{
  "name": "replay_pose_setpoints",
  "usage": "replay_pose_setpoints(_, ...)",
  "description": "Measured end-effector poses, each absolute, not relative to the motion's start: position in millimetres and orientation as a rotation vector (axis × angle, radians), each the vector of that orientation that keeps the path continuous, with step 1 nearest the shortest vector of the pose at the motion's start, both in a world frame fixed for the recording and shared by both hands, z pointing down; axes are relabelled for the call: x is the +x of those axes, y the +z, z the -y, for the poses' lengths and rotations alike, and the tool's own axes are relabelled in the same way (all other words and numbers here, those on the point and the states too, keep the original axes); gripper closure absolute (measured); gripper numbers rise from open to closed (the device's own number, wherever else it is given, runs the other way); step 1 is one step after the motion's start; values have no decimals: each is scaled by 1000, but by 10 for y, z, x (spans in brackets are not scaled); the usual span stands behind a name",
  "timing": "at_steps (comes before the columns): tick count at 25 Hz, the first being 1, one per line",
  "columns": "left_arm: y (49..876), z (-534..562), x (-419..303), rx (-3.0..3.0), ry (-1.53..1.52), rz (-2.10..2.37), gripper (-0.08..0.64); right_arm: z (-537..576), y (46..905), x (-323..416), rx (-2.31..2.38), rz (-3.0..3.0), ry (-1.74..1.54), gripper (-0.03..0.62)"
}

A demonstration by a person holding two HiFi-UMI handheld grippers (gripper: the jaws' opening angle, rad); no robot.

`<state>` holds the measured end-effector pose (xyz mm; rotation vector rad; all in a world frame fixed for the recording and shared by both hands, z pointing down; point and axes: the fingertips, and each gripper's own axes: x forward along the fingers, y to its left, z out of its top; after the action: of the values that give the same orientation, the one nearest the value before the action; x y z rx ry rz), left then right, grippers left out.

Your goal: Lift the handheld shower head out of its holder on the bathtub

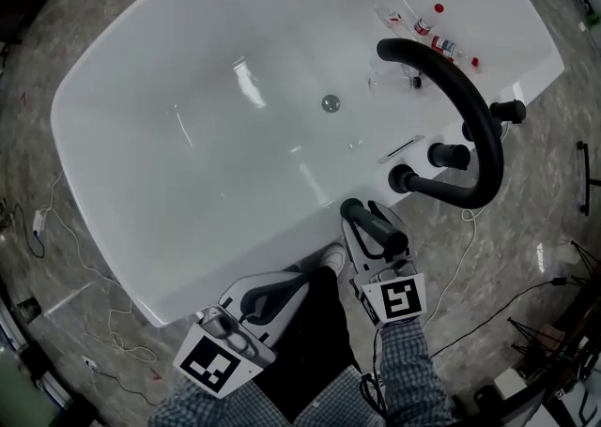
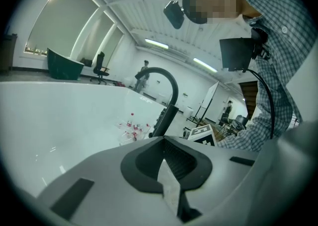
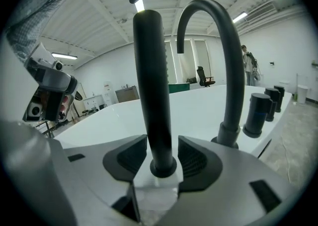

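The handheld shower head is a black upright rod seated in its round holder on the white bathtub rim, also seen from above as the shower head. My right gripper is open around its lower end, one pad on each side with a narrow gap to the rod. In the head view the right gripper sits at the tub's near rim. My left gripper hangs lower left, outside the tub. The left gripper is shut with nothing between its pads.
A tall black arched faucet stands just right of the shower head, with black knobs beside it. Several small bottles lie in the tub's far corner. A drain sits mid-tub. Cables trail over the floor.
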<state>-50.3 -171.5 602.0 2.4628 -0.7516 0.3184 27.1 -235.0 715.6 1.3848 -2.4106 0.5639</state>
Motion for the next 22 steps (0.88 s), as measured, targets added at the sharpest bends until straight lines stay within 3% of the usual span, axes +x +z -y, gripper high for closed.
replay_pose_setpoints(6,6101,1733,-535,2453,335,761,554,2498,7177,188,1367,2428,512,421)
replay_pose_setpoints(9,6078,1748,-556,2435,326,784,554,2518,7167,187,1362,2405,534,469)
replay_pose_setpoints(22,5920,1755,-573,2432,315,829,554,2493,6947,234,1389,2433,520,474)
